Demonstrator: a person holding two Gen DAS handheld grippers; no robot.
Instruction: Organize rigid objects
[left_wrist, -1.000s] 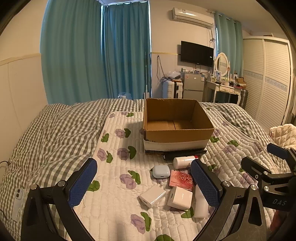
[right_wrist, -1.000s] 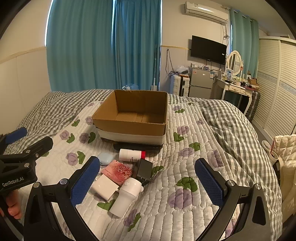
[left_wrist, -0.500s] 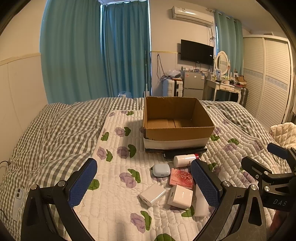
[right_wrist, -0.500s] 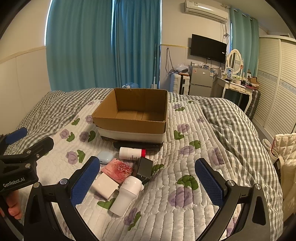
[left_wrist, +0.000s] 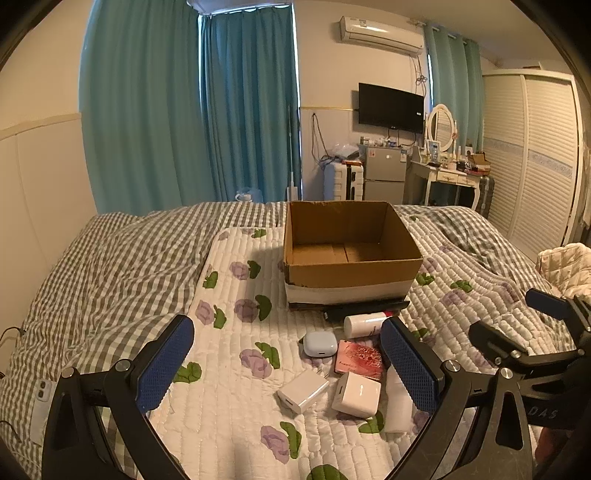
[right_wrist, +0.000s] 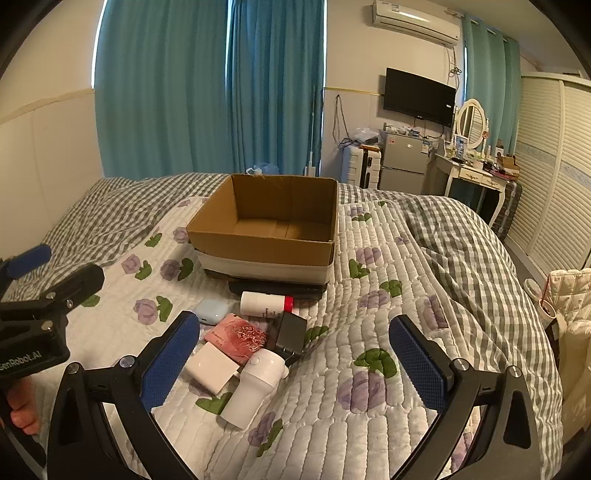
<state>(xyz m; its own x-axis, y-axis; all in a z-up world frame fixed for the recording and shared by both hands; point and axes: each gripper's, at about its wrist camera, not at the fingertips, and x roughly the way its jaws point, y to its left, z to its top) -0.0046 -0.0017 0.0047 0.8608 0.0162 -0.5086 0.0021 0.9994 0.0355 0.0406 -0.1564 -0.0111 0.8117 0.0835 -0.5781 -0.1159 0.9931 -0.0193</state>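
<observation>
Left wrist view: the left gripper hung above the bed, jaws spread wide, nothing between the blue pads. An open cardboard box sat on the floral quilt, its inside bare as far as could be seen. A flat black object lay against the box's near base. Just in front of that lay a white bottle with a red band, on its side. Nearer the camera sat a pale blue case, a pink patterned card box, a white charger and a white cube adapter, all close together, some touching. A white tumbler lay partly hidden behind the right-hand finger. A phone rested on the checked duvet at the far left, well apart from the cluster.

Right wrist view: the right gripper was likewise released, jaws wide apart and empty, held over the quilt. The tumbler lay on its side between the fingers, not touched by them. A black adapter sat just beside it, next to the pink card box. The bottle and blue case lay beyond, before the box. A person's fingers showed at the lower left, under the other gripper's body.
</observation>
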